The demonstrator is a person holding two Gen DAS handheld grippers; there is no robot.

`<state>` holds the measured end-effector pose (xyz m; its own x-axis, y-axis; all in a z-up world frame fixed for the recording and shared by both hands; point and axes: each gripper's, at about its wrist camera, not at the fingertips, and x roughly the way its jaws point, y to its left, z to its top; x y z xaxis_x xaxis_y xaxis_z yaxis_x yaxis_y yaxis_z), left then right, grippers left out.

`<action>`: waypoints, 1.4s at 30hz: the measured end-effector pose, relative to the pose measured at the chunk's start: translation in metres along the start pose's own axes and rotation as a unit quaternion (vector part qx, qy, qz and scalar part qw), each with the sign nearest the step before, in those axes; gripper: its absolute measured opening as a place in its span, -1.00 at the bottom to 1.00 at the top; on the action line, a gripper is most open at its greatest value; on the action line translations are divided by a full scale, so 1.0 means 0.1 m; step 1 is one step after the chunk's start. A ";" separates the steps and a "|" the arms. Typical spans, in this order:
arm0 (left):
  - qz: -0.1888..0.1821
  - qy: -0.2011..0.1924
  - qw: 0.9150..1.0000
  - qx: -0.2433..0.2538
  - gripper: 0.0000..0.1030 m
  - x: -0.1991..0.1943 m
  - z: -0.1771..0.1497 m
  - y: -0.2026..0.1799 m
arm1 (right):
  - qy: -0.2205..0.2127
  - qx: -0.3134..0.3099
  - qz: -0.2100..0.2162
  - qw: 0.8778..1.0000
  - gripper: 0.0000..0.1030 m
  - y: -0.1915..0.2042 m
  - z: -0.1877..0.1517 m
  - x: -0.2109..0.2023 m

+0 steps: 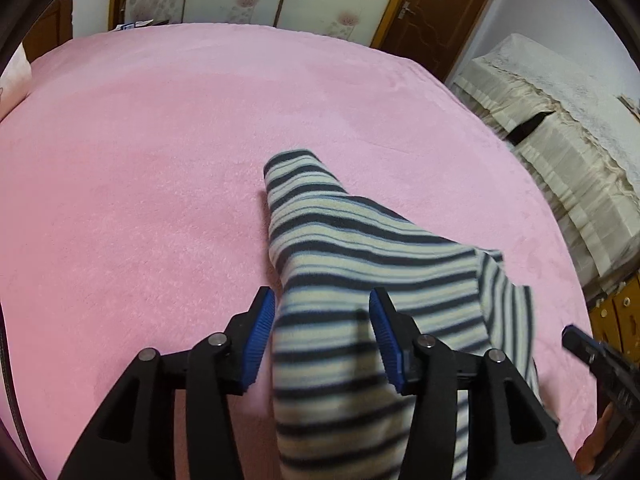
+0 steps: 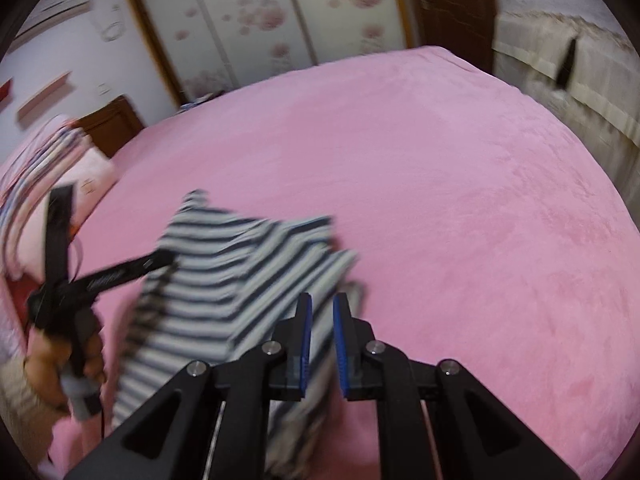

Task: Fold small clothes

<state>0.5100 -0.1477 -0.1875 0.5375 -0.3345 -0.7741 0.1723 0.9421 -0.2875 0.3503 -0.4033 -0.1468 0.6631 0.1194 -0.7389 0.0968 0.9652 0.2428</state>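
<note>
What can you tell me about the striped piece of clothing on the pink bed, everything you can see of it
The striped garment is a small fleecy-looking piece banded in cream, dark navy and pale blue. It lies crumpled and partly folded on the pink blanket, one narrow end reaching away up the bed. Its near part runs between the blue-padded fingers of the left gripper, which stand apart around it. In the right wrist view, a blurred fold passes between the nearly closed right gripper; whether that one pinches it is unclear.

a navy-and-cream striped garment point(image 1: 360, 280) lies on a pink blanket point(image 1: 140, 180).
</note>
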 end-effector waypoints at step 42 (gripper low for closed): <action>-0.149 0.090 0.983 0.060 0.93 -0.44 -0.19 0.03 | 0.102 0.101 0.097 0.985 0.24 -0.33 -0.09 0.31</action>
<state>0.4711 -0.1303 -0.1658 0.2957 -0.5835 -0.7564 0.4022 0.7942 -0.4554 0.3611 -0.4298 -0.1830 0.5220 0.3621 -0.7723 0.1419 0.8559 0.4972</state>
